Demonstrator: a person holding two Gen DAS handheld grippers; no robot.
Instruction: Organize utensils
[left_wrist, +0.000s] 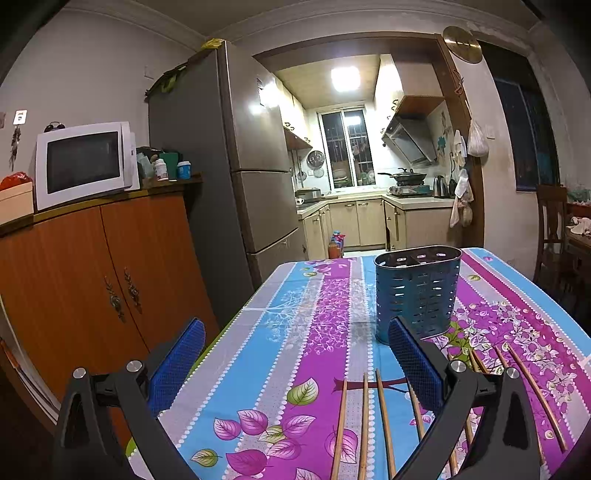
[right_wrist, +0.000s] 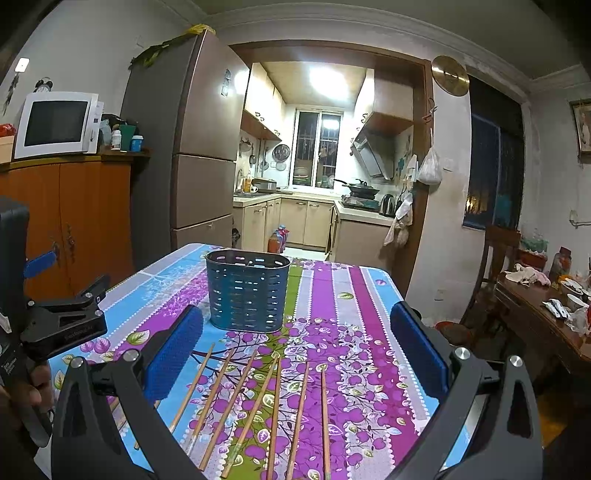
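A blue perforated metal utensil holder (left_wrist: 417, 291) stands upright on the floral tablecloth; it also shows in the right wrist view (right_wrist: 246, 291). Several wooden chopsticks (left_wrist: 364, 424) lie flat on the cloth in front of it, side by side, also in the right wrist view (right_wrist: 273, 410). My left gripper (left_wrist: 295, 354) is open and empty, held above the near chopsticks. My right gripper (right_wrist: 295, 339) is open and empty, above the chopsticks. The left gripper's body (right_wrist: 62, 321) shows at the left edge of the right wrist view.
The table (left_wrist: 280, 332) has its left edge near an orange cabinet (left_wrist: 92, 280) with a microwave (left_wrist: 83, 162). A grey fridge (left_wrist: 229, 177) stands behind. A wooden chair and a cluttered side table (right_wrist: 546, 306) stand to the right.
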